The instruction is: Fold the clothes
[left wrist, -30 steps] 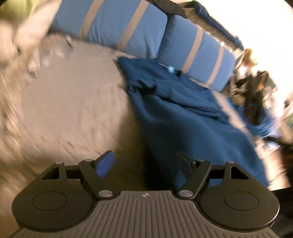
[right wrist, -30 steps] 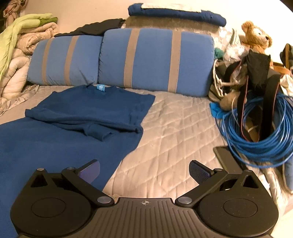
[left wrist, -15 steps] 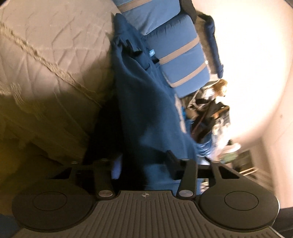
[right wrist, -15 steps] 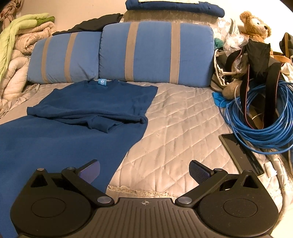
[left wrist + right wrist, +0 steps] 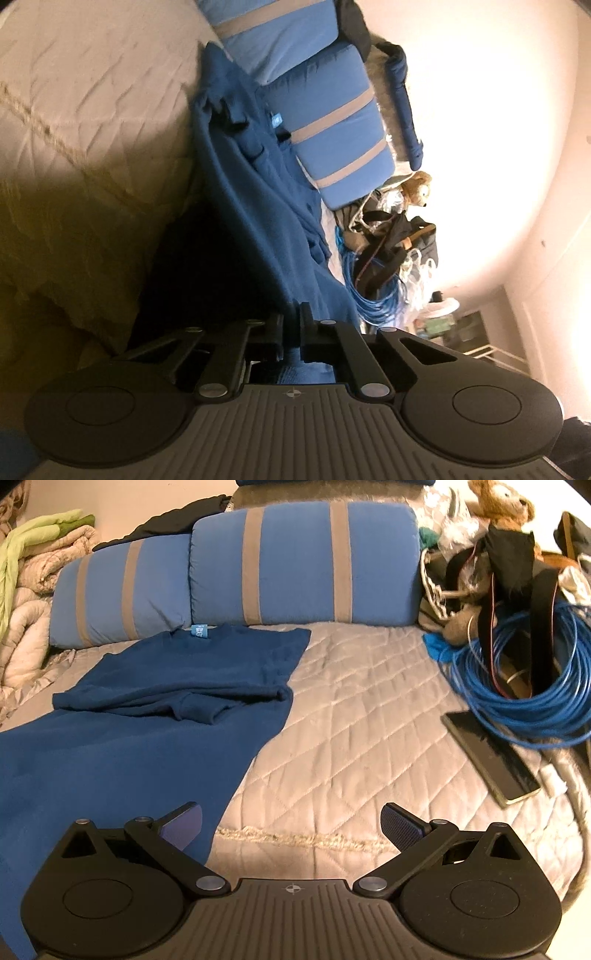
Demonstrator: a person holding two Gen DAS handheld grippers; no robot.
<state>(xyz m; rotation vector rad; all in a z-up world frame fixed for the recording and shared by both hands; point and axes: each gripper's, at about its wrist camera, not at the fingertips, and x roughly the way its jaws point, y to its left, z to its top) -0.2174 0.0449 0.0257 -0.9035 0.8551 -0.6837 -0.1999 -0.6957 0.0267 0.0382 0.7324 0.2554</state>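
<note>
Only the left view is showing the left hand-held gripper (image 5: 292, 325) clamping the blue shirt's (image 5: 255, 206) hem; the right hand-held gripper (image 5: 291, 827) is hovering with jaws apart over the bed (image 5: 369, 716), beside a phone (image 5: 491, 760).

Warm yellow light is filling both pictures. In the left view, the wall (image 5: 491, 140) is glowing so bright it is washing out white, and a dark shadow is lying beside the blue shirt (image 5: 251, 206). The right view is looking clear. Edges are bending round.
</note>
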